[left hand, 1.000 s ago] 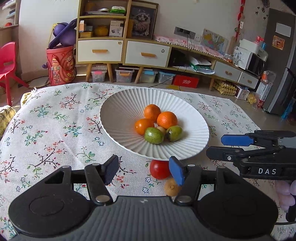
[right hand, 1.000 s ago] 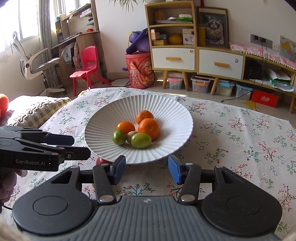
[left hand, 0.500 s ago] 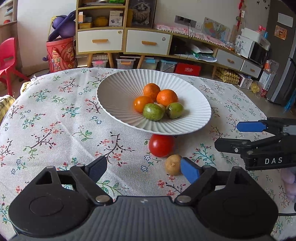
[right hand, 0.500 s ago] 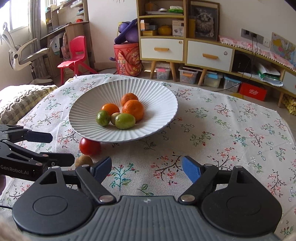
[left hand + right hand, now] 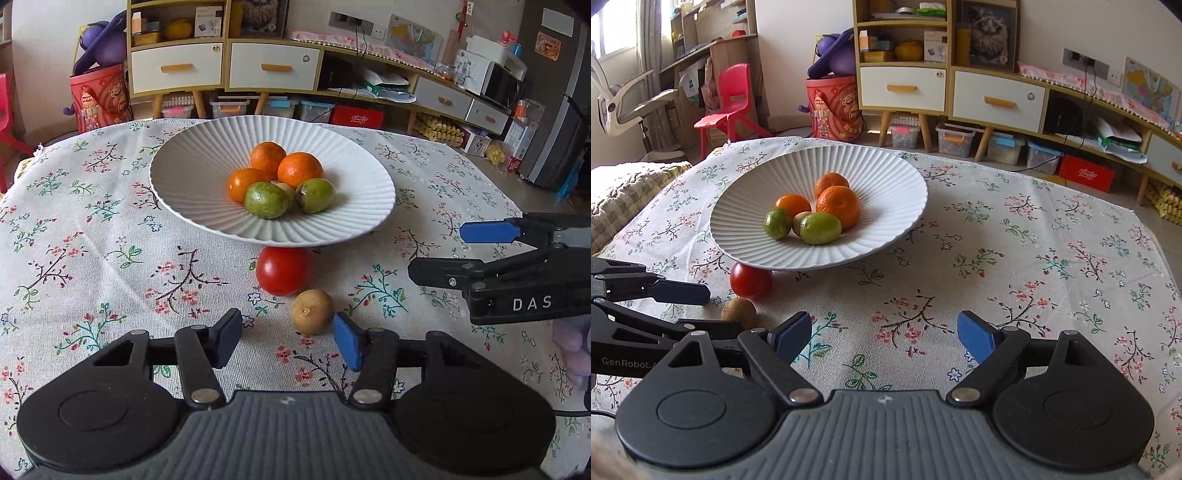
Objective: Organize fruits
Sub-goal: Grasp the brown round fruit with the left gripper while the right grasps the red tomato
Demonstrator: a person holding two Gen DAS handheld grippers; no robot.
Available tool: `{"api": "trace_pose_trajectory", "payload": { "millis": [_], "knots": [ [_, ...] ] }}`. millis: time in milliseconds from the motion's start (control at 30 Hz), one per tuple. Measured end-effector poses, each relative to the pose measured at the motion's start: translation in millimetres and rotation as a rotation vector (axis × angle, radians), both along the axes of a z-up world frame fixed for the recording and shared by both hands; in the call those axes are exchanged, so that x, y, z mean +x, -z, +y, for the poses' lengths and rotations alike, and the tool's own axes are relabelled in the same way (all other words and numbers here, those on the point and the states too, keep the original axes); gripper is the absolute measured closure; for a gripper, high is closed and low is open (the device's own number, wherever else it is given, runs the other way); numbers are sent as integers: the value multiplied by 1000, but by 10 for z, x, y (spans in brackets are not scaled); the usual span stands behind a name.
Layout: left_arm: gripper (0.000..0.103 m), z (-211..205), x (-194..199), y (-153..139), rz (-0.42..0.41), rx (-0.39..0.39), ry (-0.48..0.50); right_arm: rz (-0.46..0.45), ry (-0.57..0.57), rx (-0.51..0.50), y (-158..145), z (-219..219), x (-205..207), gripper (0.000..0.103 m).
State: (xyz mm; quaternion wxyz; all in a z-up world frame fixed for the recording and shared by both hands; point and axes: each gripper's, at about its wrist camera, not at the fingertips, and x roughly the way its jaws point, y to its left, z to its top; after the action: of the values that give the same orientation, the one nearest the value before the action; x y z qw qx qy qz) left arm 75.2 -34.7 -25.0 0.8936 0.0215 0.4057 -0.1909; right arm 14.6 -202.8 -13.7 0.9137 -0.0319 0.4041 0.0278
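A white ribbed plate (image 5: 207, 155) (image 5: 886, 177) on the floral cloth holds three oranges (image 5: 300, 170), two green fruits (image 5: 266, 200) and a small pale one. A red tomato (image 5: 283, 270) (image 5: 750, 280) lies on the cloth at the plate's near edge. A brown kiwi (image 5: 312, 311) (image 5: 738, 312) lies just in front of it. My left gripper (image 5: 288, 341) is open and empty; the kiwi lies just past its right fingertip. My right gripper (image 5: 884, 332) is open and empty over bare cloth, right of both loose fruits. It shows from the side in the left wrist view (image 5: 439, 254).
The floral tablecloth (image 5: 1034, 258) covers the table, with its far edge behind the plate. A cushion (image 5: 624, 195) lies off the left side. Cabinets (image 5: 960, 92), a red chair (image 5: 731, 99) and storage boxes stand beyond the table.
Both grippers have pulled back from the plate and opened wider. The tomato and kiwi now lie farther ahead of my left gripper, with the kiwi fully in view.
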Motion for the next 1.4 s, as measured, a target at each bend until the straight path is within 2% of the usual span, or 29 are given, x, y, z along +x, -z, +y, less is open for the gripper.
{"api": "trace_pose_trajectory", "payload": {
  "millis": [167,233,467,833,933,1100,1400],
  "knots": [
    [89,-30,9,-2,12,-25,37,5,-8,-3,12,-2,-1,19],
    [94,-43,15,9,11,-37,47,5,-9,-2,10,8,-6,19],
    [95,26,6,-51,-5,-27,42,11,-18,3,20,47,22,19],
    [95,329,-23,-108,-6,16,-34,24,-68,24,73,262,85,20],
    [95,388,-30,-121,-4,31,-57,29,-80,50,104,320,113,24],
    [95,514,-20,-114,15,30,-91,19,-126,91,124,438,149,36],
    [95,554,-65,-122,17,28,-95,6,-189,111,178,576,172,57]
  ]
}}
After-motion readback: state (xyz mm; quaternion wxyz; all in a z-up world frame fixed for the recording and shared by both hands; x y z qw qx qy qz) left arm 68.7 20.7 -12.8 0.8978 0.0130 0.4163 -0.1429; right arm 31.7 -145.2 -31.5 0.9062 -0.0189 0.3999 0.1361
